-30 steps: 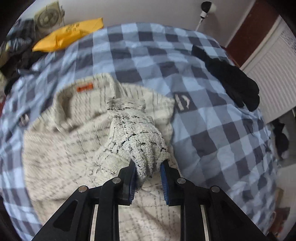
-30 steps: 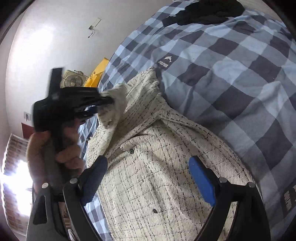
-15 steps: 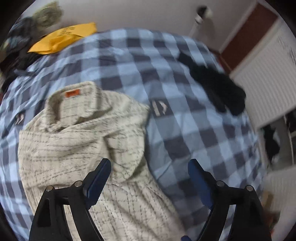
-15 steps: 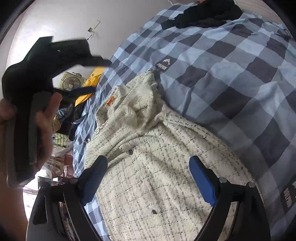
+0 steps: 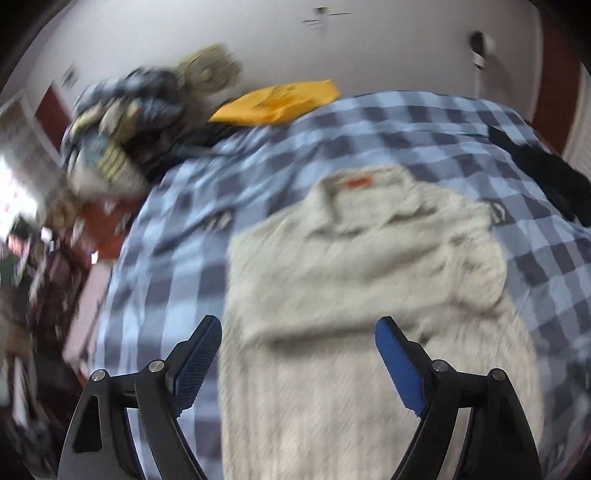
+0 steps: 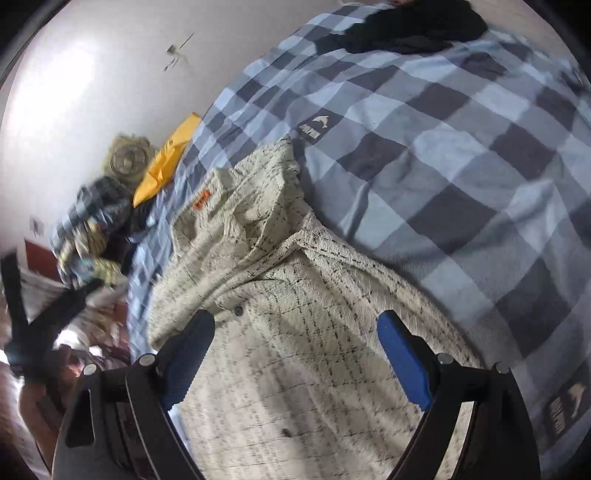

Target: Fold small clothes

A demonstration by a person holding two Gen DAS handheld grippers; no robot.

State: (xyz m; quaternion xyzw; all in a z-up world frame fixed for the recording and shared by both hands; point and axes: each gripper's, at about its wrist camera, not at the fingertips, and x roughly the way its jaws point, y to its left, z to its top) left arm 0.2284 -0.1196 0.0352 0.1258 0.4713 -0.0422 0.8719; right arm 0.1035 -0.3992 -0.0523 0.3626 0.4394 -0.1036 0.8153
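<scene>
A cream checked shirt (image 5: 362, 280) with an orange neck label (image 5: 357, 181) lies on the blue checked bedcover (image 5: 369, 129). One sleeve is folded in over its front. My left gripper (image 5: 297, 354) hovers open above the shirt's near left edge, with nothing between its blue pads; this view is blurred. In the right wrist view the same shirt (image 6: 295, 332) fills the lower middle, and my right gripper (image 6: 295, 350) stands open over it, holding nothing. The left gripper (image 6: 40, 314) shows as a dark blur at the far left of that view.
A black garment (image 5: 546, 177) lies at the bed's far right, also black garment (image 6: 413, 29). A yellow bag (image 5: 280, 103) and a heap of clothes (image 5: 122, 122) sit at the far left end. Cluttered floor lies left of the bed.
My left gripper let go of the sleeve, opened wide and swung away to the left of the shirt. The sleeve now lies folded on the shirt. The right gripper stayed put.
</scene>
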